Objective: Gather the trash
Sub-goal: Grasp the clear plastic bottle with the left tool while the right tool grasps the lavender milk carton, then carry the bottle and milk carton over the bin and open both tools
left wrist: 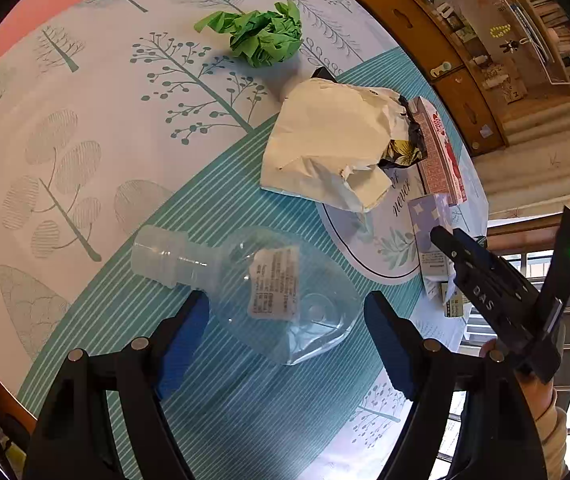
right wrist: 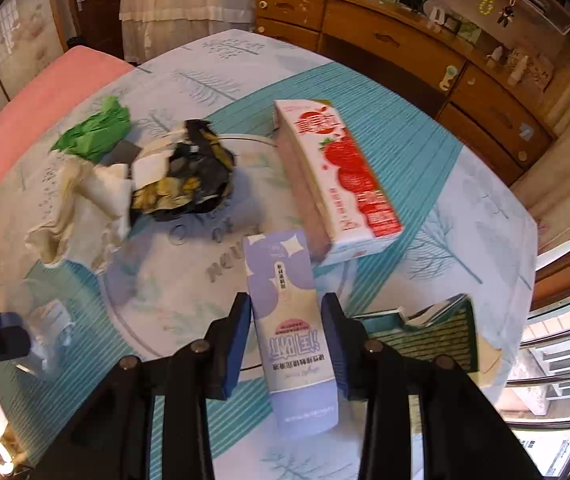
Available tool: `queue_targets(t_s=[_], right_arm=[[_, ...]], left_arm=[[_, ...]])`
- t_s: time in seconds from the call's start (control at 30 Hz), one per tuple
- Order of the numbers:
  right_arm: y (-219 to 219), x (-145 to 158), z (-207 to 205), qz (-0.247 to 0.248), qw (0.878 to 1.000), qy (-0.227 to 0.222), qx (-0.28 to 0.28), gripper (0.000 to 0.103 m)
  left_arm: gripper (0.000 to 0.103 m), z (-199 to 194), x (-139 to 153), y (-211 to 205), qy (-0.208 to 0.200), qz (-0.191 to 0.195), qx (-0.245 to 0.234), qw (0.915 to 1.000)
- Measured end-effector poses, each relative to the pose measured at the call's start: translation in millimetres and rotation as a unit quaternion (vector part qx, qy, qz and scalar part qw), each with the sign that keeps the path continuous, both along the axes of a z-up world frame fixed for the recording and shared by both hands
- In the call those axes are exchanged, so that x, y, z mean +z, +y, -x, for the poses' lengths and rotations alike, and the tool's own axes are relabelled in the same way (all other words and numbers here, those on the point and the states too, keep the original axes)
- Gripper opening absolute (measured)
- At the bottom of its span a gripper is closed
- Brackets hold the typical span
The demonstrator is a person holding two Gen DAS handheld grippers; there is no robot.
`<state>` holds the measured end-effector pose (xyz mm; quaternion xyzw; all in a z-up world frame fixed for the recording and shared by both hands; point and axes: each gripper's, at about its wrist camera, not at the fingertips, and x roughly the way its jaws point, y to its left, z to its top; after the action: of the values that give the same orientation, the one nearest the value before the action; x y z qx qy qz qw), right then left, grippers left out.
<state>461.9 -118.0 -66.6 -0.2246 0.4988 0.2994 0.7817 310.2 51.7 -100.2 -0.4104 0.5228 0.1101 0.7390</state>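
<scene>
On the tree-patterned bench (left wrist: 133,92), the left claw (left wrist: 285,344) gapes around a clear crushed plastic bottle (left wrist: 261,284); the right claw (right wrist: 287,340) clamps a lilac carton (right wrist: 291,320).

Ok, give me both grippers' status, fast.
Left gripper: open, jaws either side of the clear plastic bottle, not gripping.
Right gripper: closed on the purple carton.

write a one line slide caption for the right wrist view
Right claw closed around a purple carton beside a strawberry carton on the cluttered table.
</scene>
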Motion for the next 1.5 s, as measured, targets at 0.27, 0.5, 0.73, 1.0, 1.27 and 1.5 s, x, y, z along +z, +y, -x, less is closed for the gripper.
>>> queue_targets(t_s=[0.27, 0.5, 0.73, 1.0, 1.27, 1.5], right_arm=[[19, 6, 53, -0.058, 0.996, 0.057, 0.041, 0.036], [28, 3, 77, -0.066, 0.994, 0.076, 0.049, 0.034], [19, 3, 87, -0.074, 0.991, 0.106, 0.032, 0.034], [21, 4, 110, -0.071, 0.991, 0.108, 0.024, 0.034], [11, 6, 128, -0.084, 0.987, 0.14, -0.012, 0.034], [2, 17, 167, -0.098, 0.983, 0.143, -0.068, 0.034]], left_arm=[[0.069, -6, -8, 7, 0.004, 0.021, 0.01, 0.9997], [0.062, -15, -14, 7, 0.003, 0.05, 0.023, 0.9985], [0.051, -17, -3, 8, -0.009, 0.033, 0.018, 0.9992], [0.041, -9, 4, -6, -0.006, 0.005, -0.046, 0.9989], [0.039, 12, 17, -20, -0.002, -0.044, -0.135, 0.9899], [0.039, 48, 32, -10, -0.004, -0.055, -0.176, 0.9828]])
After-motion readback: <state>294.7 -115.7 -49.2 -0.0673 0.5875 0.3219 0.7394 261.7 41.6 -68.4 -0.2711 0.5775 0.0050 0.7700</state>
